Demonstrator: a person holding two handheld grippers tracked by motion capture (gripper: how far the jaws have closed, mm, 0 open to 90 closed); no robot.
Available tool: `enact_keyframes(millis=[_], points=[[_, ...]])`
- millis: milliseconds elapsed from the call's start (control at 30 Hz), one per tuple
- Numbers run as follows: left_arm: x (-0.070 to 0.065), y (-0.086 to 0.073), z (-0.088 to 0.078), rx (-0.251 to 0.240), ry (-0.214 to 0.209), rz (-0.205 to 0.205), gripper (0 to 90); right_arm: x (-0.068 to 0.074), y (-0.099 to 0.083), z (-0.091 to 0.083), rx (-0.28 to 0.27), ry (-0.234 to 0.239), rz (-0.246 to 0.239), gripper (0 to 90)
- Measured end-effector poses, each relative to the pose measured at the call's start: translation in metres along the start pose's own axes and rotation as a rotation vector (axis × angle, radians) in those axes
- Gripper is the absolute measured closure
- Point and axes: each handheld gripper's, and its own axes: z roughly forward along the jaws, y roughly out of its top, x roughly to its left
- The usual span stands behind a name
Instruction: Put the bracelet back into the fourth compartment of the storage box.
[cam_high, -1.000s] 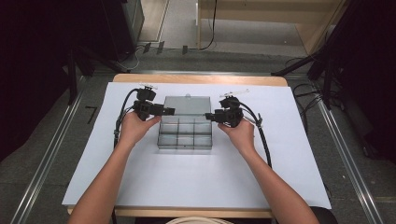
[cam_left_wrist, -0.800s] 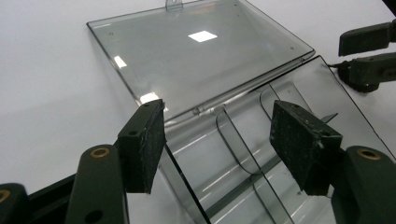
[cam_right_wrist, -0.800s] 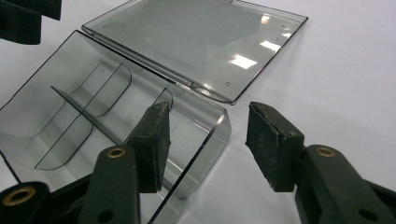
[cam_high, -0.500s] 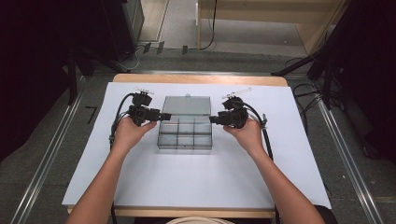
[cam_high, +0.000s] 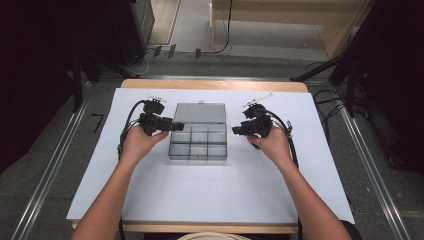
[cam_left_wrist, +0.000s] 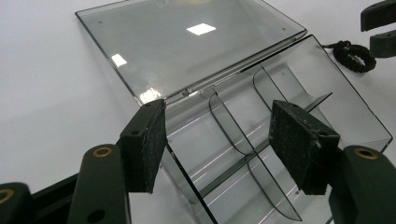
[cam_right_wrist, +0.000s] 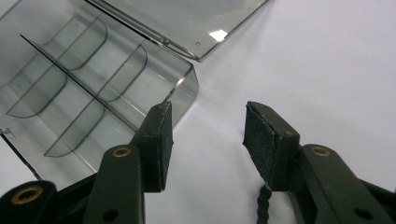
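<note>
Clear smoky plastic organiser box (cam_high: 198, 141) sits mid-table on the white paper sheet (cam_high: 210, 200), lid (cam_high: 199, 113) flipped flat open toward the far side. From the high view you get the layout: left gripper (cam_high: 172, 125) right at the box's left edge, right gripper (cam_high: 235, 132) just off its right edge, a hand (cam_high: 137, 142) behind each. Up there you can't really read the jaws, though. The left gripper view sorts that out: its gripper (cam_left_wrist: 219, 140) has jaws spread with the box's near corner and side wall sitting between them, pads not pressing on it, and they've just been closing a bit. It also catches the curved dividers (cam_left_wrist: 229, 126) inside. The right gripper view shows its gripper (cam_right_wrist: 208, 140) spread too, just been closing, nothing but bare paper between the pads, box corner just beside one jaw.
</note>
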Motion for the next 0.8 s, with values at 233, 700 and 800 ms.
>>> enact_keyframes(millis=[233, 700, 800], points=[[0.004, 0.000, -0.003, -0.012, 0.006, -0.012, 38.0, -0.002, -0.009, -0.003, 0.049, -0.025, -0.009, 54.0], [0.007, 0.003, -0.006, -0.019, 0.011, -0.007, 38.1, -0.016, -0.016, -0.007, 0.124, -0.061, -0.026, 55.9], [0.008, 0.003, -0.006, -0.018, 0.011, -0.010, 38.1, -0.018, -0.016, -0.006, 0.142, -0.067, -0.031, 54.9]])
